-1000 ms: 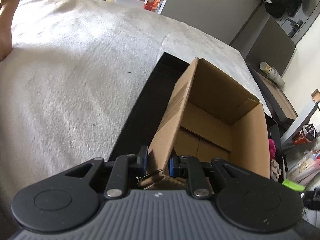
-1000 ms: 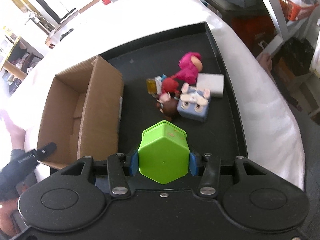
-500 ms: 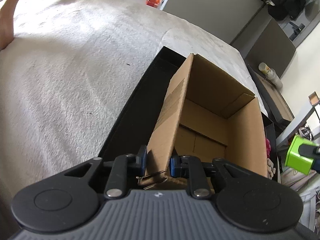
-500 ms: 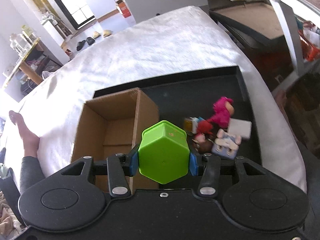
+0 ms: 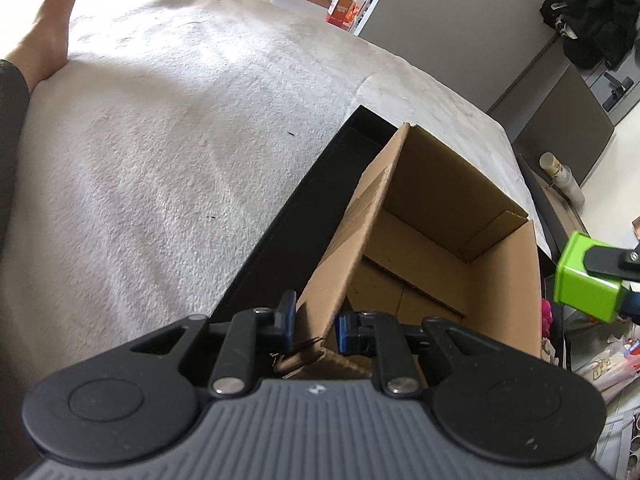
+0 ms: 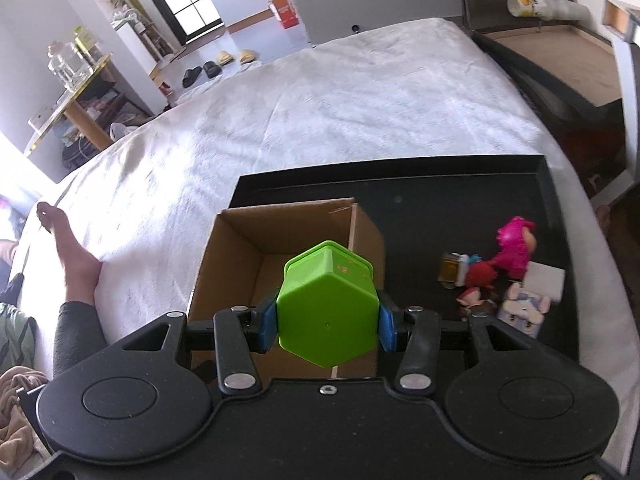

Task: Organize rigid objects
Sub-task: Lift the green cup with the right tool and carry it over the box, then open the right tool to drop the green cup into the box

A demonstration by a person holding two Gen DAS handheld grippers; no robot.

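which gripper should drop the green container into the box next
Right. The right gripper already clamps the green container above the cardboard box, while the left gripper pinches the box's wall, steadying it.

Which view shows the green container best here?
The right wrist view: the green container fills the centre, held between the right claw fingers, hexagonal base toward the camera, in front of the box. The left wrist view only catches it at the right edge, partly covered by a claw finger.
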